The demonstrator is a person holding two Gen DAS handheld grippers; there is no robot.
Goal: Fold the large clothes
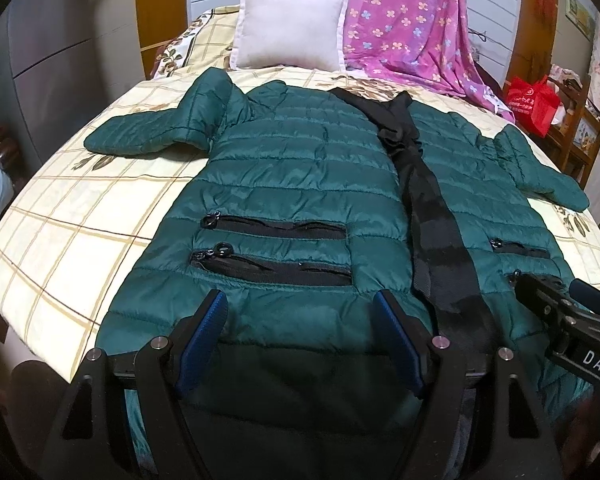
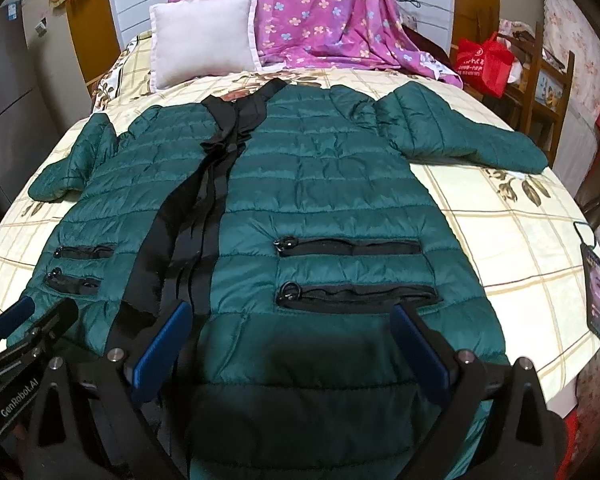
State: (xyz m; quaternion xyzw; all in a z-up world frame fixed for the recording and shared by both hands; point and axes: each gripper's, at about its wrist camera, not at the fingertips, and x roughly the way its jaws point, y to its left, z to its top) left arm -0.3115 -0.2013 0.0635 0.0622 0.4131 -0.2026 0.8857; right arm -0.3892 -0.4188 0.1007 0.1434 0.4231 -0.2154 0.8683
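Note:
A dark green quilted jacket [image 1: 300,168] [image 2: 324,184] lies flat and face up on the bed, hem toward me, both sleeves spread outward. A black front strip [image 1: 432,216] [image 2: 204,208] runs down its middle, with black zip pockets on each side. My left gripper [image 1: 300,308] hovers open over the hem of the jacket's left half. My right gripper [image 2: 292,320] stands open over the hem of the right half. Nothing is between either pair of blue-padded fingers. Each gripper shows at the edge of the other's view.
The bed [image 1: 80,216] [image 2: 512,232] has a cream checked sheet. A white pillow [image 1: 288,26] [image 2: 204,40] and a purple flowered blanket [image 1: 404,20] [image 2: 324,12] lie at its head. A red bag [image 1: 534,106] [image 2: 484,64] sits on a wooden rack at right.

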